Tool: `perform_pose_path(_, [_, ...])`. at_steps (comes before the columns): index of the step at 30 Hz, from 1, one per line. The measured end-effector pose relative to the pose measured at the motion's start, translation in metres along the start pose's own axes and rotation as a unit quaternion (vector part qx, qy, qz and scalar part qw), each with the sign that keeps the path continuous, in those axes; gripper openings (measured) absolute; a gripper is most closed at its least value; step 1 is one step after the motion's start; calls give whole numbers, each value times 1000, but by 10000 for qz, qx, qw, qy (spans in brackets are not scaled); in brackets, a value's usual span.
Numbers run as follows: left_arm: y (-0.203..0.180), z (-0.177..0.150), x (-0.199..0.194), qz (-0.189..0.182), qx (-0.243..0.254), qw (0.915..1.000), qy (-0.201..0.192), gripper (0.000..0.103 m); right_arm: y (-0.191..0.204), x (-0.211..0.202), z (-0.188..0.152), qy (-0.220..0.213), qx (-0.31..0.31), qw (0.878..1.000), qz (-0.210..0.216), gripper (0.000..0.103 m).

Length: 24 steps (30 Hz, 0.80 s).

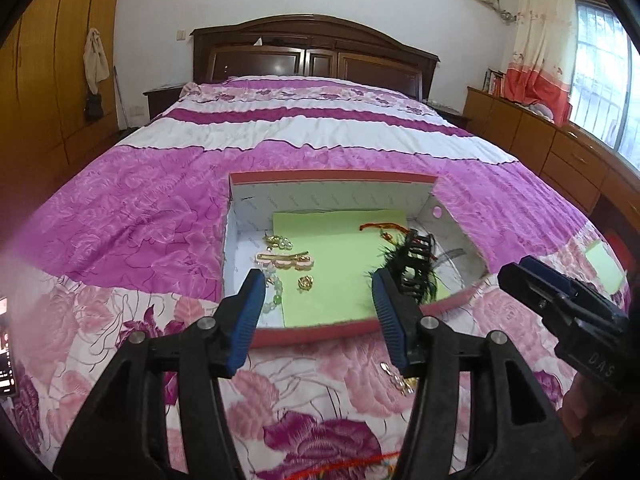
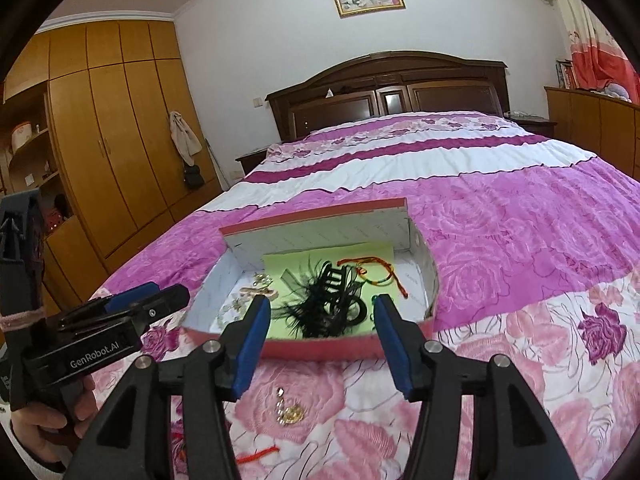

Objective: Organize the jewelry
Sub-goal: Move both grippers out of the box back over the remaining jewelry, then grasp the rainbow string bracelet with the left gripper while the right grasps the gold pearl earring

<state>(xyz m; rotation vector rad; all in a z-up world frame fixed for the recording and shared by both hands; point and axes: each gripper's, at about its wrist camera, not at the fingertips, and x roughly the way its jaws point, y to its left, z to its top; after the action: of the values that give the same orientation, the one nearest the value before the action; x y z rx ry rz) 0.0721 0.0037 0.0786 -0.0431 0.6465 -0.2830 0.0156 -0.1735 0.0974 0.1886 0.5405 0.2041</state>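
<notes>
Bedroom light falls on a wide bed [image 1: 160,208] under a pink and purple flowered quilt, with a dark headboard [image 1: 312,52] at the far end and wooden wardrobes along the wall.

Ahead of both pairs of jaws sits a shallow red-rimmed box [image 1: 332,178], lined with a sheet of green paper [image 1: 340,240]. Much of the sorting looks done. Inside lie a gold and pink hair clip [image 1: 284,261], a string of pale green beads [image 1: 276,290], a small gold ring [image 1: 305,282], a red braided cord [image 1: 382,227] and a black claw clip [image 1: 416,264] tangled with a black feather piece [image 2: 304,308].

The left gripper [image 1: 318,320] hovers just short of the box's near rim, jaws apart with nothing between them. The right gripper [image 2: 322,336] hovers likewise, jaws apart and empty, the claw clip and feathers showing in the gap beyond.

Some work remains, I judge. A small gold chain with a pendant [image 2: 289,406] lies on the quilt below and between the right jaws, outside the box; in the left view it peeks out under the right-hand jaw. A loose red string [image 2: 256,454] also lies on the quilt nearer the person, below the right gripper's left-hand jaw. Both likely belong in the box.
</notes>
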Motion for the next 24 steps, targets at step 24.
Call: perform_pose_path(24, [-8, -72, -5, -387, 98, 9904, 1323, 50, -5, -25, -52, 494, 78, 9988, 8, 59])
